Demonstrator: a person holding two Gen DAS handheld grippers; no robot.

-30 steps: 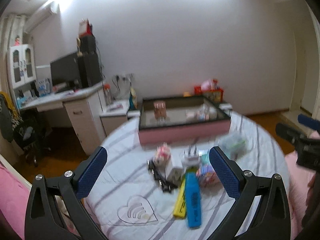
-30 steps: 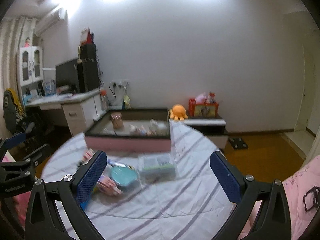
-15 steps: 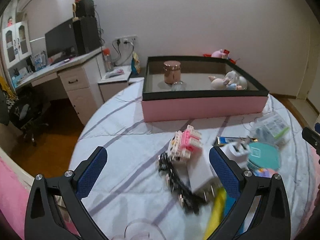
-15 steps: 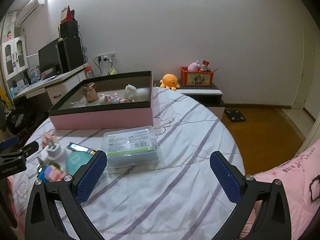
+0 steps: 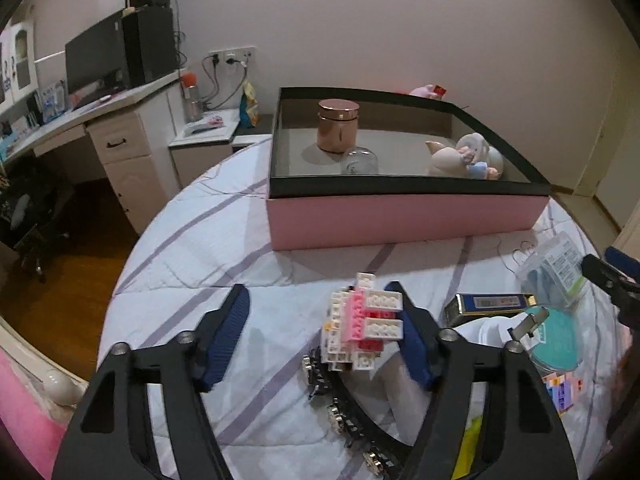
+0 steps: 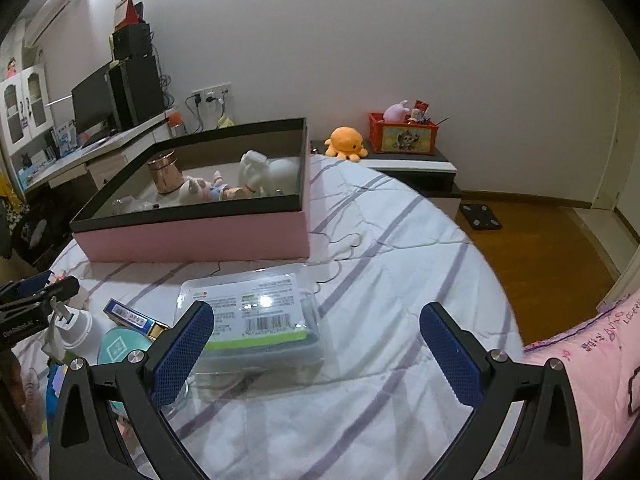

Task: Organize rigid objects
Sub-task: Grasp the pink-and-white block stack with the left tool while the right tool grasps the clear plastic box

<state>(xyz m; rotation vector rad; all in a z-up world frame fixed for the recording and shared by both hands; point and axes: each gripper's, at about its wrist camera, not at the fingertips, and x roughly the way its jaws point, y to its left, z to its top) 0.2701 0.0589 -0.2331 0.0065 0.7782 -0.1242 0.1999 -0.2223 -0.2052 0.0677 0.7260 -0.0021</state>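
Observation:
A pink and white brick model [image 5: 360,328] stands on the striped cloth between the fingers of my left gripper [image 5: 320,300]. The jaws are closing: the right pad is at the model's side, while the left pad [image 5: 224,340] is still well apart from it. My right gripper [image 6: 316,312] is open, hovering over a clear plastic case with a green label [image 6: 256,320], nothing pressed between its pads. The pink storage box with a black rim [image 5: 400,220] [image 6: 200,240] sits further back, holding a copper jar [image 5: 338,126], a glass dome and figurines.
Right of the model lie a white plug [image 5: 496,332], a blue card box [image 5: 492,304], a teal round disc [image 5: 560,340] and a black chain [image 5: 340,412]. The round table's edge drops to a wooden floor on both sides. A desk stands at the far left.
Both grippers have come forward and down toward the table. The left jaws have narrowed from wide open around the brick model. The right jaws remain wide.

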